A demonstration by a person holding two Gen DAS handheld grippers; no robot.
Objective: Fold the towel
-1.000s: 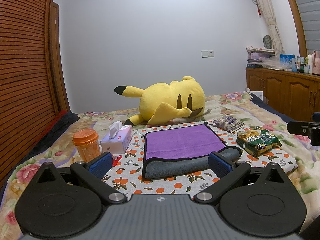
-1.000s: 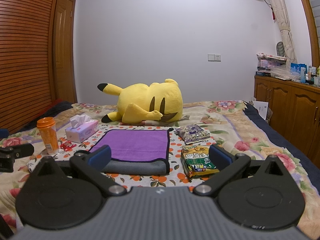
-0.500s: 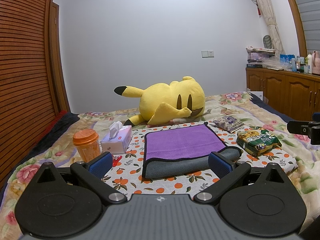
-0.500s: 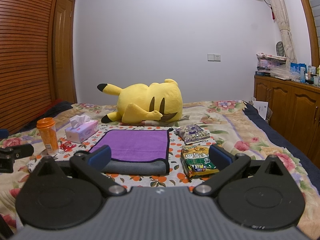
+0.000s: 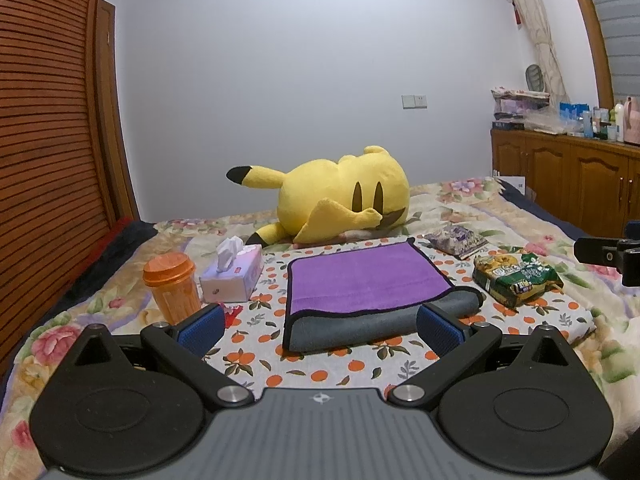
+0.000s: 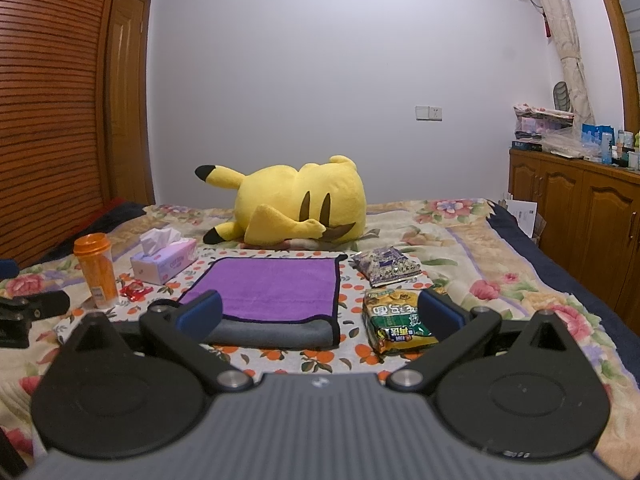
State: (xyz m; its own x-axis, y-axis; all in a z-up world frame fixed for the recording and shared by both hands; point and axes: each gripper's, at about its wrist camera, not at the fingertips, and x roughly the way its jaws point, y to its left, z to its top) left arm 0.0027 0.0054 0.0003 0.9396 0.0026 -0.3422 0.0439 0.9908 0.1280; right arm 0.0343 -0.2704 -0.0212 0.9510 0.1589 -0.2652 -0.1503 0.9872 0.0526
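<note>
A towel (image 5: 360, 280), purple on top with a grey underside and black trim, lies folded on an orange-print cloth (image 5: 340, 364) on the bed; its grey fold faces me. It also shows in the right wrist view (image 6: 272, 292). My left gripper (image 5: 320, 328) is open and empty, held just short of the towel's near edge. My right gripper (image 6: 320, 314) is open and empty, near the towel's right front corner. Each gripper shows at the edge of the other's view: the right one (image 5: 608, 254), the left one (image 6: 28, 312).
A yellow plush toy (image 5: 340, 200) lies behind the towel. An orange cup (image 5: 172, 288) and a tissue box (image 5: 234, 276) stand to its left, with a small red wrapper (image 6: 134, 290). A green snack bag (image 5: 516, 276) and a purple snack bag (image 5: 456, 238) lie to its right. Wooden cabinets (image 6: 580, 216) stand on the right.
</note>
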